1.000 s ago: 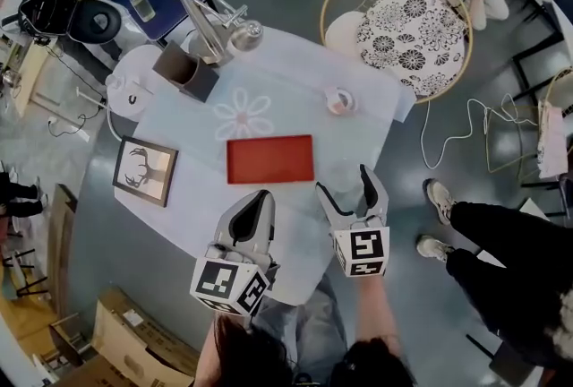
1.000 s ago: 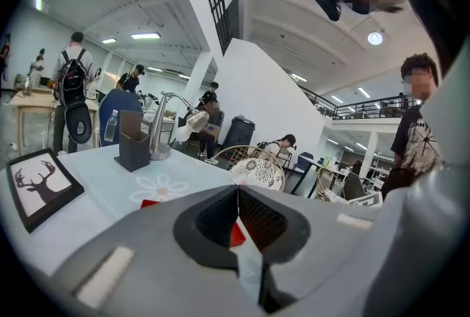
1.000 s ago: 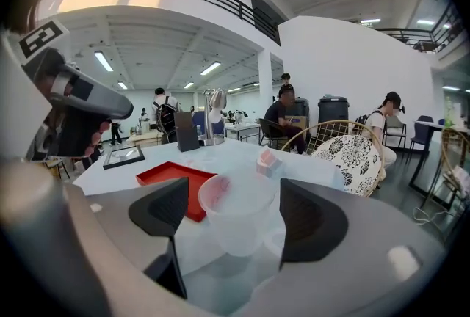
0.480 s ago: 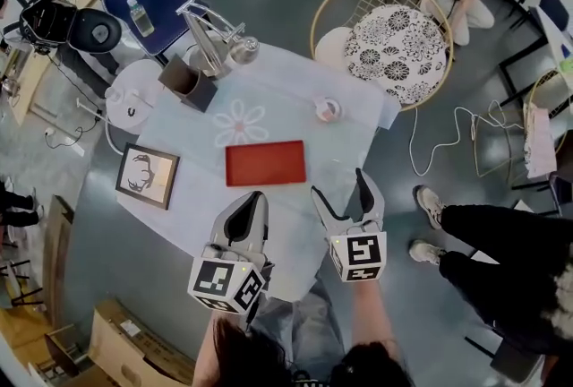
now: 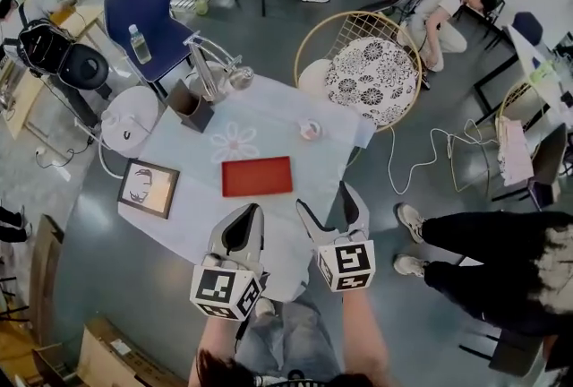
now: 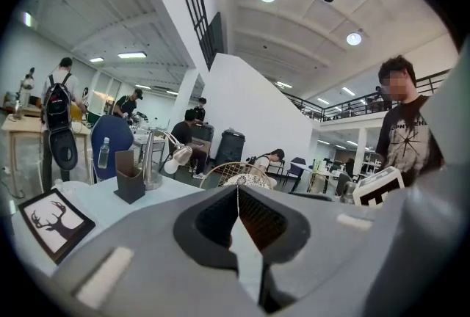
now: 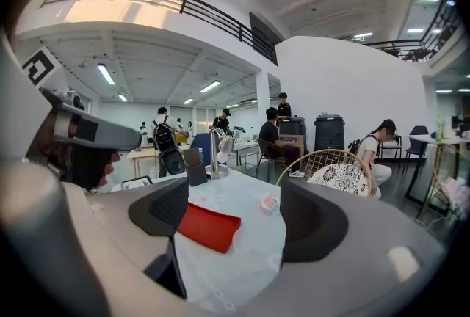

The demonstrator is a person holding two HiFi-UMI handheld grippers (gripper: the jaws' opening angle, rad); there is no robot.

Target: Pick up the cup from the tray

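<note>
One tray, one cup, one picture frame, one bottle.

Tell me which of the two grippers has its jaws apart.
The right gripper: its jaws stand wide apart with nothing between them, whereas the jaws of the left gripper meet at their tips.

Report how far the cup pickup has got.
Done: nothing; the cup stands untouched on the table, beyond the red tray, not on it. In hand: nothing; the left gripper is shut and empty, the right gripper open and empty, both at the near edge. Left: reach, grip, lift.
</note>
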